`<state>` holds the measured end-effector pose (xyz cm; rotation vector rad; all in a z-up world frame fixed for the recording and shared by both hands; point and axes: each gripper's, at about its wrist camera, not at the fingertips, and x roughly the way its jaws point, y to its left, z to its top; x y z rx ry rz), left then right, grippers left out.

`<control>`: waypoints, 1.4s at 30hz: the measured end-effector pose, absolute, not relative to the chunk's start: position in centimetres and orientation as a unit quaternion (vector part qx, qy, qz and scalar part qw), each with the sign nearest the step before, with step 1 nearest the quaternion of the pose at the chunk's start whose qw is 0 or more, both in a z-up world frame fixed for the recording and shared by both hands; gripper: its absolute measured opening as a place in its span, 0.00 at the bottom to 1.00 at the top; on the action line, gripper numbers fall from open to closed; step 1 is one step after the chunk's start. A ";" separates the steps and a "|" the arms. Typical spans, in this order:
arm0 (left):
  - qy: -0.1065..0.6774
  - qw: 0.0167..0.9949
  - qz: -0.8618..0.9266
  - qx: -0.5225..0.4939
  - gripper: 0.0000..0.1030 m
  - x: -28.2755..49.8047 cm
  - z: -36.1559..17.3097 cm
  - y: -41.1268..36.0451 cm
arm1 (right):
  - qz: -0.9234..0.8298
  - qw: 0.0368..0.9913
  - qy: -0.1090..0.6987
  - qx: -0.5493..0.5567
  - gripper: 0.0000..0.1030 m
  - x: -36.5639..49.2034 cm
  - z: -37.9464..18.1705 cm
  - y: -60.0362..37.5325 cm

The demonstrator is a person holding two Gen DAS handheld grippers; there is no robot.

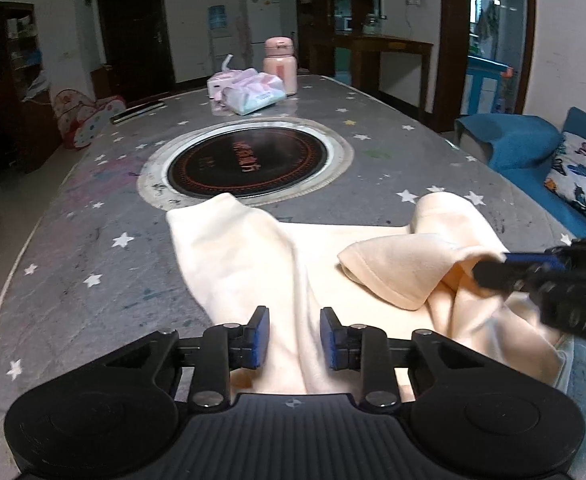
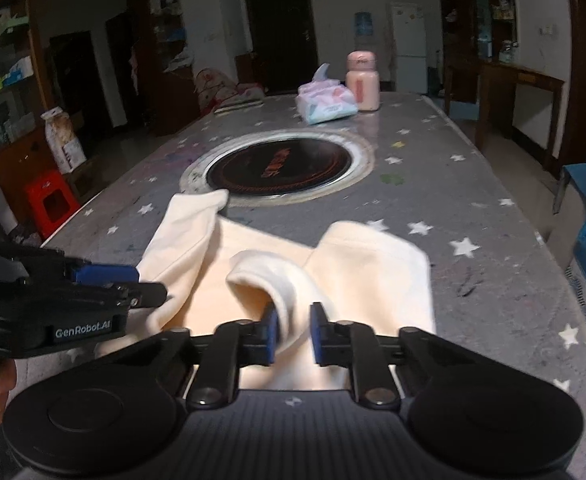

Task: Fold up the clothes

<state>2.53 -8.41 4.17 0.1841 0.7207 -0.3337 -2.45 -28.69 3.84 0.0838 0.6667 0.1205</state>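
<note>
A cream garment (image 1: 277, 264) lies on the grey star-patterned table (image 1: 93, 216), two ends pointing toward the round cooktop. In the left wrist view my left gripper (image 1: 294, 336) is open just above the garment's near part, nothing between its pads. My right gripper (image 1: 489, 270) enters from the right, touching a folded-over cream flap (image 1: 393, 268). In the right wrist view the right gripper (image 2: 293, 334) is open with a raised fold of the garment (image 2: 269, 276) between and ahead of its pads. The left gripper (image 2: 149, 286) shows at the left edge of the cloth.
A round black cooktop (image 1: 249, 160) is set in the table's middle. A tissue pack (image 1: 253, 92), a pink bottle (image 1: 279, 64) and a phone (image 1: 137, 112) lie at the far end. A blue sofa with a butterfly cushion (image 1: 581, 176) stands right. A red stool (image 2: 51, 200) stands left.
</note>
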 end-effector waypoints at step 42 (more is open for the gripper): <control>0.320 0.938 -0.127 0.039 0.06 -2.5 7.2 -0.5 | 0.039 0.947 0.320 0.021 0.06 -3.5 3.3 -29.8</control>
